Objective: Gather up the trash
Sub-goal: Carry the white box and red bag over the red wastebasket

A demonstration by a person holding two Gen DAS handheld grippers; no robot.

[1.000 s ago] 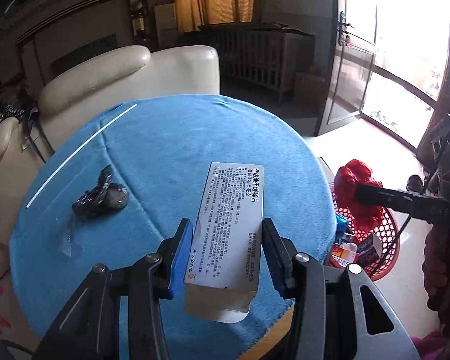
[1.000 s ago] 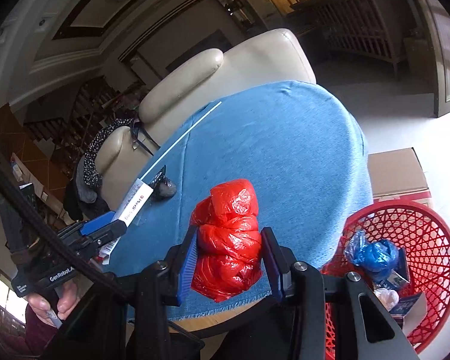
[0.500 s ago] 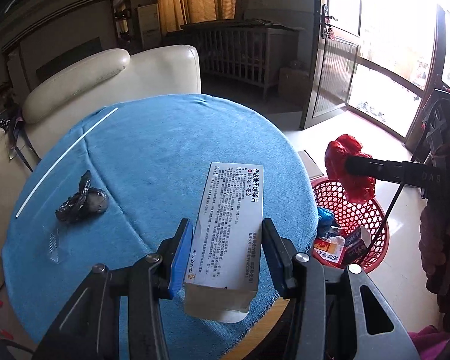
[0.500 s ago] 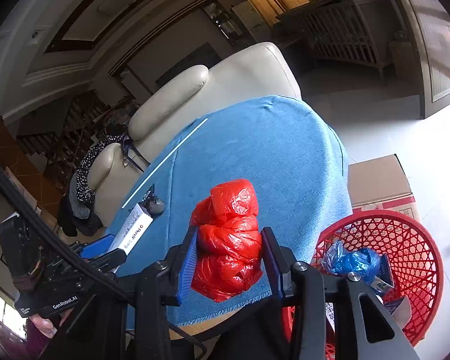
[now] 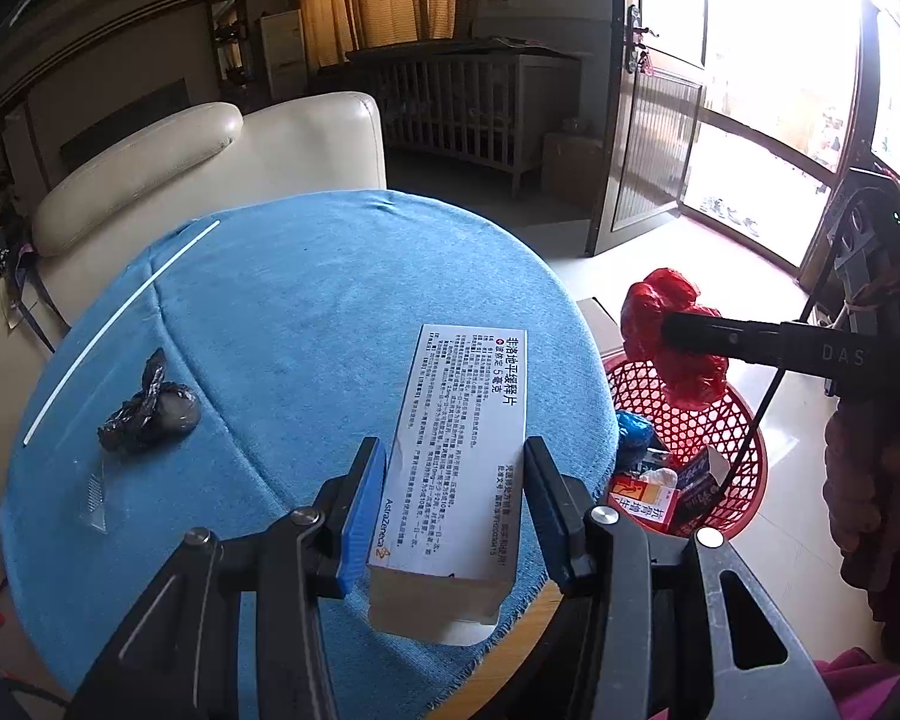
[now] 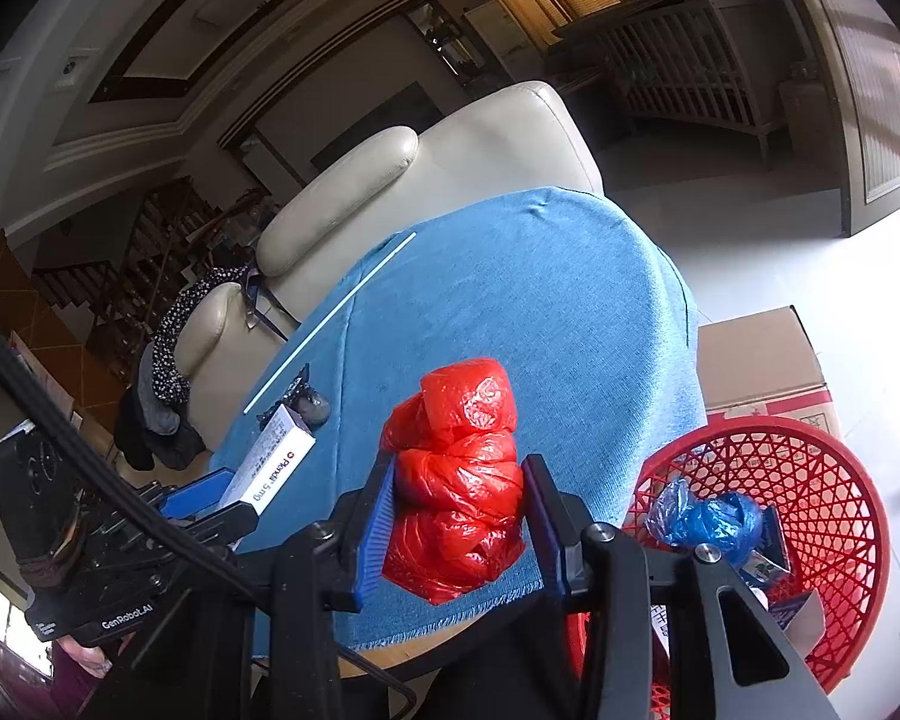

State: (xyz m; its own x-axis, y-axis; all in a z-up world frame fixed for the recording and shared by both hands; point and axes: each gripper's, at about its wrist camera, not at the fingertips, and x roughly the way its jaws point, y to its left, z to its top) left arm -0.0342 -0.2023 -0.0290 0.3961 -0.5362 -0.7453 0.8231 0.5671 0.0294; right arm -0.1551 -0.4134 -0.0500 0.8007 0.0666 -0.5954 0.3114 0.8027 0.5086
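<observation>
My left gripper [image 5: 453, 498] is shut on a white medicine box [image 5: 456, 456] and holds it above the near edge of the round table with the blue cloth [image 5: 306, 324]. My right gripper [image 6: 459, 516] is shut on a crumpled red plastic bag [image 6: 459, 474], held at the table's edge beside the red mesh basket [image 6: 810, 480]. In the left wrist view the red bag [image 5: 672, 348] hangs over the basket [image 5: 726, 438]. A crumpled black wrapper [image 5: 150, 414] and a clear plastic scrap [image 5: 96, 498] lie on the table's left side.
The basket holds a blue bag [image 6: 708, 522] and small boxes. A white straw [image 5: 120, 330] lies on the cloth. A cream sofa [image 5: 198, 168] stands behind the table. A cardboard box [image 6: 756, 360] sits on the floor by the basket.
Both grippers have swung right toward the basket. The red bag now sits higher over the basket's rim. The medicine box stays gripped.
</observation>
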